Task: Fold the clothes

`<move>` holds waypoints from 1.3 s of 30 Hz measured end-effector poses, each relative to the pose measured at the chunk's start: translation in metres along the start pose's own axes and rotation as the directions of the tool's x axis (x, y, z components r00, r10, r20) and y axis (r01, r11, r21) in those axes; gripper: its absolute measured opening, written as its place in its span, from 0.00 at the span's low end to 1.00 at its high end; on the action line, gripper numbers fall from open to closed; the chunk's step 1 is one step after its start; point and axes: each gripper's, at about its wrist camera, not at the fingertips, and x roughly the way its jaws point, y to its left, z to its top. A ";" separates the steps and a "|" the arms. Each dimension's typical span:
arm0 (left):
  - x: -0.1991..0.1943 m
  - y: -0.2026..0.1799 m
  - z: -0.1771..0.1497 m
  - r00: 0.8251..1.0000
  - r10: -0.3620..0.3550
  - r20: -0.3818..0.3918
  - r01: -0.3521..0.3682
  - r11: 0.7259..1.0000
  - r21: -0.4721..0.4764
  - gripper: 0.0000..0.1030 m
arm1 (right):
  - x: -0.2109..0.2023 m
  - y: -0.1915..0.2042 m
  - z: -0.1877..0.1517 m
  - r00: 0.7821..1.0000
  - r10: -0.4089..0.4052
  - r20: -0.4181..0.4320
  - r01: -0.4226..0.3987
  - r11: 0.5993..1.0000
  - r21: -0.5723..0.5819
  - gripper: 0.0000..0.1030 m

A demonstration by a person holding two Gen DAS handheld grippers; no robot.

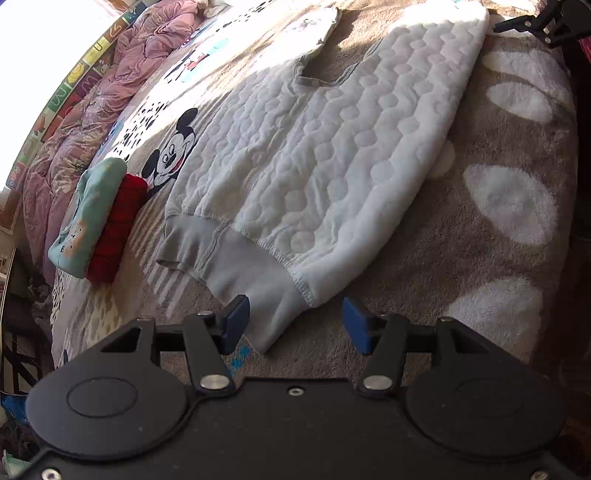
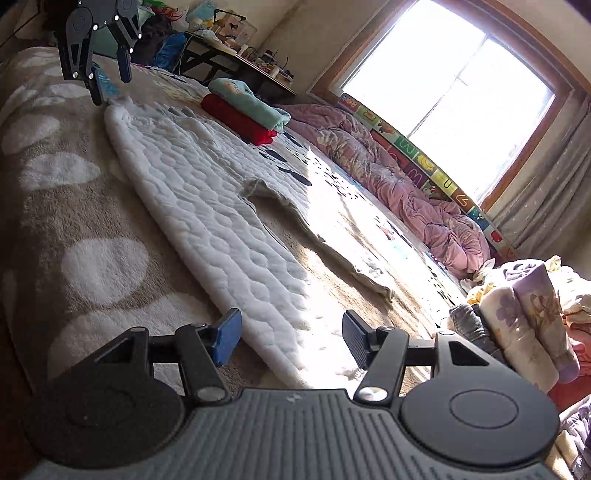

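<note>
A white quilted sweatshirt lies flat on the brown blanket, folded lengthwise, with its grey hem band toward me. My left gripper is open, its blue pads on either side of the hem's corner, holding nothing. In the right wrist view the same sweatshirt stretches away; my right gripper is open over its near end. The left gripper shows at the far end there, and the right gripper shows at the top right of the left wrist view.
A folded stack, teal garment beside a red one, lies on the blanket left of the sweatshirt. A pink quilt runs along the window side. Bundled bedding sits at the right. A cluttered table stands beyond.
</note>
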 end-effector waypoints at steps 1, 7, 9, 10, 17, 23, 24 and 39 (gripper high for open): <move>0.000 -0.003 -0.002 1.000 0.008 0.002 -0.008 1.000 0.014 0.58 | 0.001 -0.001 -0.006 1.000 -0.015 -0.015 0.015 1.000 -0.012 0.67; -0.008 -0.023 -0.010 0.991 0.109 0.080 -0.122 0.977 0.174 0.60 | 0.016 -0.008 -0.032 0.993 -0.086 -0.080 0.082 0.996 -0.047 0.60; -0.009 -0.031 -0.011 0.986 0.127 0.104 -0.148 0.962 0.231 0.60 | 0.022 -0.010 -0.036 0.990 -0.099 -0.099 0.094 0.994 -0.054 0.58; -0.008 -0.034 -0.012 0.984 0.138 0.111 -0.162 0.955 0.249 0.60 | 0.025 -0.011 -0.039 0.988 -0.105 -0.109 0.099 0.993 -0.057 0.58; 0.012 -0.048 -0.021 0.979 0.187 0.078 -0.203 0.922 0.330 0.59 | 0.031 -0.009 -0.045 0.986 -0.120 -0.116 0.111 0.991 -0.076 0.58; 0.017 -0.046 -0.019 0.975 0.206 0.088 -0.223 0.921 0.319 0.56 | 0.030 -0.002 -0.045 0.989 -0.127 -0.070 0.120 0.989 -0.091 0.55; 0.018 -0.046 -0.018 0.975 0.204 0.087 -0.221 0.921 0.320 0.54 | 0.031 -0.003 -0.045 0.989 -0.132 -0.070 0.126 0.988 -0.087 0.54; 0.000 0.016 0.018 0.982 0.177 0.072 -0.178 0.984 0.018 0.07 | 0.034 -0.044 0.004 0.993 -0.114 -0.018 0.114 0.993 0.011 0.09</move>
